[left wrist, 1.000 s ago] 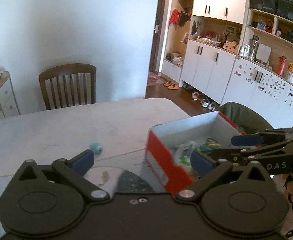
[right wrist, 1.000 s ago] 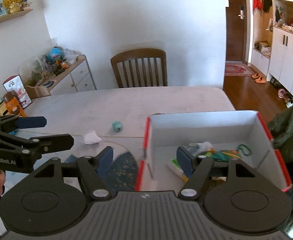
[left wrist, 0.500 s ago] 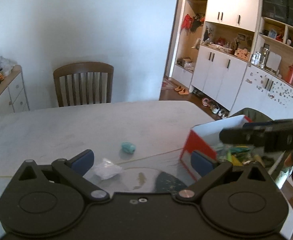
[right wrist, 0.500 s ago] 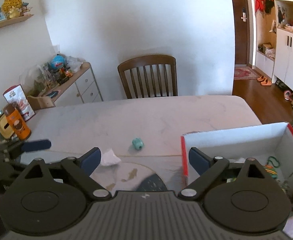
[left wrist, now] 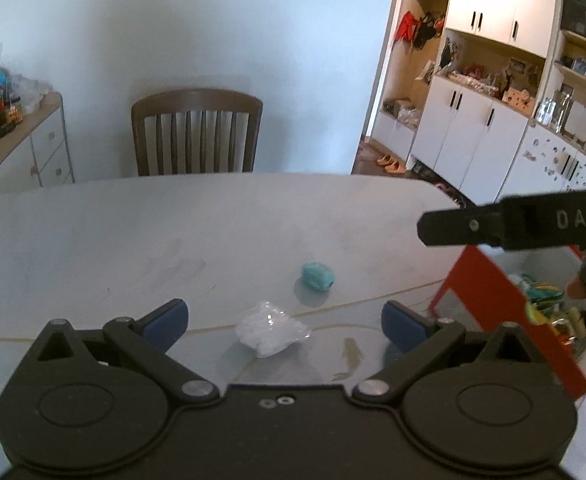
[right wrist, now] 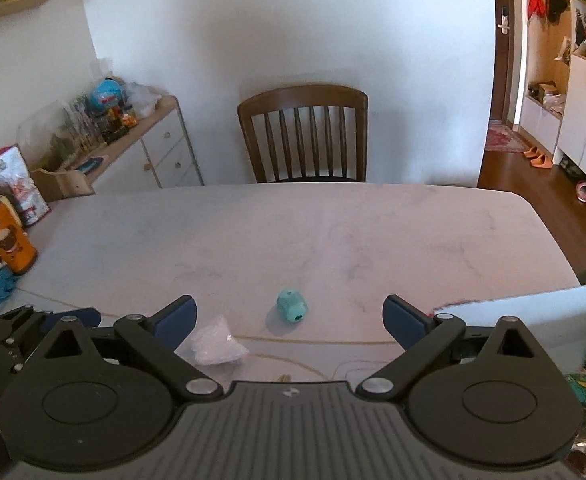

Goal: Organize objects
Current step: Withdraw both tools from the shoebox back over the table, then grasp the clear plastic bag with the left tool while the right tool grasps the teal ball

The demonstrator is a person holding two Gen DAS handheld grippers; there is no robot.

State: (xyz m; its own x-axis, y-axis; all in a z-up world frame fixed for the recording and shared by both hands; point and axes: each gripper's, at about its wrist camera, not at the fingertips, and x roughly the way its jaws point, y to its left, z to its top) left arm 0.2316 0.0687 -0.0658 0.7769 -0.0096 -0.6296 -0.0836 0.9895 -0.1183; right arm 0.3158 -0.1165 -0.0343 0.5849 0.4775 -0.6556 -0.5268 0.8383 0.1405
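Note:
A small teal object (left wrist: 317, 276) (right wrist: 291, 306) lies on the pale table, a little beyond both grippers. A crumpled clear plastic wrap (left wrist: 271, 333) (right wrist: 215, 342) lies just ahead of my left gripper (left wrist: 285, 324), which stands open and empty. My right gripper (right wrist: 289, 320) is also open and empty, with the teal object just beyond the gap between its fingers. A red and white cardboard box (left wrist: 489, 312) (right wrist: 533, 306) with several colourful items inside stands at the right. In the left wrist view the right gripper's black side hangs above the box.
A wooden chair (right wrist: 303, 134) stands at the table's far side. An orange bottle (right wrist: 9, 240) and a printed carton (right wrist: 13, 186) sit at the table's left edge. A cluttered sideboard (right wrist: 133, 148) lines the left wall. White cupboards (left wrist: 473, 136) fill the right.
Both grippers have pulled back and swung left, away from the box. The right gripper's fingers have spread wider. The teal object and the plastic wrap now sit ahead of them.

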